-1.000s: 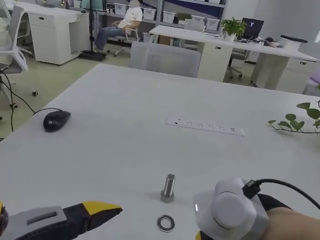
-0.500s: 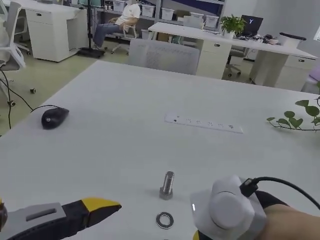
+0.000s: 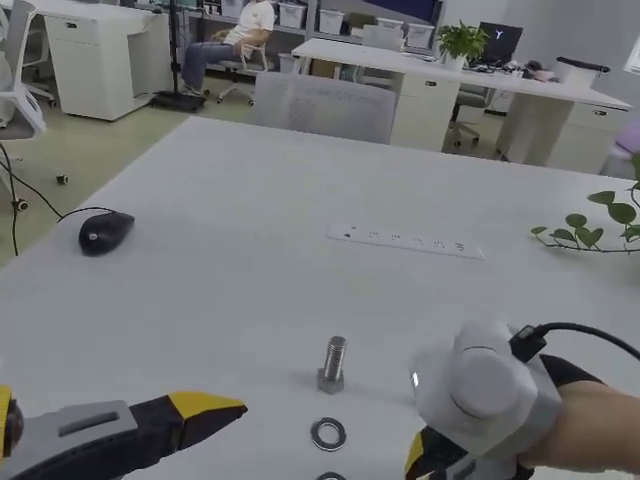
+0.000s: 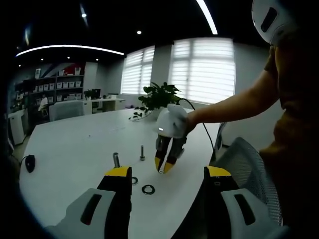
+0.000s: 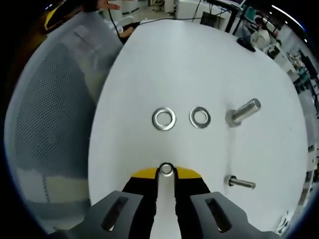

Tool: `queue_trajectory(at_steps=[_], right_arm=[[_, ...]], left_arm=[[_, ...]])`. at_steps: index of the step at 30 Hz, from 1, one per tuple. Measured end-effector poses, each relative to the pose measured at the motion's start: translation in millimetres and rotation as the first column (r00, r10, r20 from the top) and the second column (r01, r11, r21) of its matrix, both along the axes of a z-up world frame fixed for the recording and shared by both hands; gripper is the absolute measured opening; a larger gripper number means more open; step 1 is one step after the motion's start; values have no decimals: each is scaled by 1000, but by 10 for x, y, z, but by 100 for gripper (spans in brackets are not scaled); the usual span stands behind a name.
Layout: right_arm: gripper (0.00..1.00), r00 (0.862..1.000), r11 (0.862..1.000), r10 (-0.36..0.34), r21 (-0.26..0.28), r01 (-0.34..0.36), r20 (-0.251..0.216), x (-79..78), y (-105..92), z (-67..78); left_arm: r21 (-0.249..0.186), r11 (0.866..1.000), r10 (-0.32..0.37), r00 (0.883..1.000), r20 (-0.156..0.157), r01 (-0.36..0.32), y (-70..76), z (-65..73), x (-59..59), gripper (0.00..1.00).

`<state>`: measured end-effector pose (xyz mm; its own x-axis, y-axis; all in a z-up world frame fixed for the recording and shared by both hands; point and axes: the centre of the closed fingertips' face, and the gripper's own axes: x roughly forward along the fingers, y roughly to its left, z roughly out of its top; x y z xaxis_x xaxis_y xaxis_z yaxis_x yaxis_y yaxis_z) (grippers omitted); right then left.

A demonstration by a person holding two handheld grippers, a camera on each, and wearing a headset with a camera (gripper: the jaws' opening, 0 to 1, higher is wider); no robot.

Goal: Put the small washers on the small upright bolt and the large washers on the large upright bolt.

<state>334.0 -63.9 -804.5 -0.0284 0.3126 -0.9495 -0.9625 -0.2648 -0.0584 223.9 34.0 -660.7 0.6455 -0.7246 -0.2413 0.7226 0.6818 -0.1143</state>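
The left gripper [image 4: 168, 173] has kept its station at the lower left of the head view, low over the table [image 3: 230, 300], jaws spread wide and holding nothing. The large bolt [image 3: 332, 362] and the large washers [image 5: 163, 118] have not moved; the slight upward drift of the whole head view over the last second is the camera's, not theirs. Both washers lie flat, just beside each other, on the near side of the bolt, and the bolt carries none.

The right gripper [image 5: 166, 175] is the one real change. It has drawn off to the right of the large bolt and come up a little, so that a yellow jaw tip now shows in the head view. Its jaws are pressed close on a small washer [image 5: 166, 170], pinched at the very tips. Judgement: the pick is made, and the carry to the small bolt [image 5: 240, 183] is the step in hand. That bolt stands just to the right of the jaws in the right gripper view, with no washer on it that I can make out.

Surroundings: a mouse [image 3: 105, 230] far left, a power strip [image 3: 405, 241] beyond the bolts and a plant [image 3: 600, 225] far right, all well apart from the work. Obstructions: none between washer and small bolt. The large bolt stands near enough to be brushed, and the tip-only hold looks liable to slip
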Motion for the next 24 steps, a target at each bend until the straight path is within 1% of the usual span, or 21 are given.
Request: queue_trajectory(at_steps=[3, 5, 8, 11, 12, 15, 17, 20, 21, 24], right_arm=[[12, 999, 1000, -28, 7, 28, 26, 152, -62, 111], [12, 997, 998, -54, 14, 53, 49, 301, -107, 208], [12, 994, 997, -79, 21, 78, 71, 454, -150, 302], [12, 992, 995, -97, 28, 95, 82, 567, -170, 362], [12, 991, 995, -99, 28, 97, 95, 613, -176, 380], [12, 989, 994, -108, 35, 105, 104, 687, -164, 425], [12, 987, 994, -107, 37, 104, 119, 741, -155, 442], [12, 986, 994, -104, 43, 99, 127, 779, -130, 468], [12, 985, 995, -100, 41, 96, 138, 809, -123, 480], [12, 983, 994, -108, 51, 102, 146, 881, -91, 526]], left_arm=[[1, 1000, -7, 1000, -2, 7, -21, -3, 0, 58], [0, 1000, -9, 1000, -1, 9, -31, -1, 4, 58], [0, 1000, -10, 1000, -2, 10, -36, -5, 13, 58], [-2, 1000, -13, 1000, -3, 13, -43, -4, 15, 58], [-1, 1000, -14, 1000, -4, 14, -42, -7, 15, 58], [0, 1000, -11, 1000, -7, 11, -30, -14, 26, 58], [1, 1000, -9, 1000, -10, 9, -23, -18, 35, 57], [3, 1000, -12, 1000, -10, 12, -22, -21, 45, 57], [1, 1000, -11, 1000, -10, 11, -18, -19, 52, 57], [-5, 1000, -9, 1000, -10, 9, -14, -14, 65, 57]])
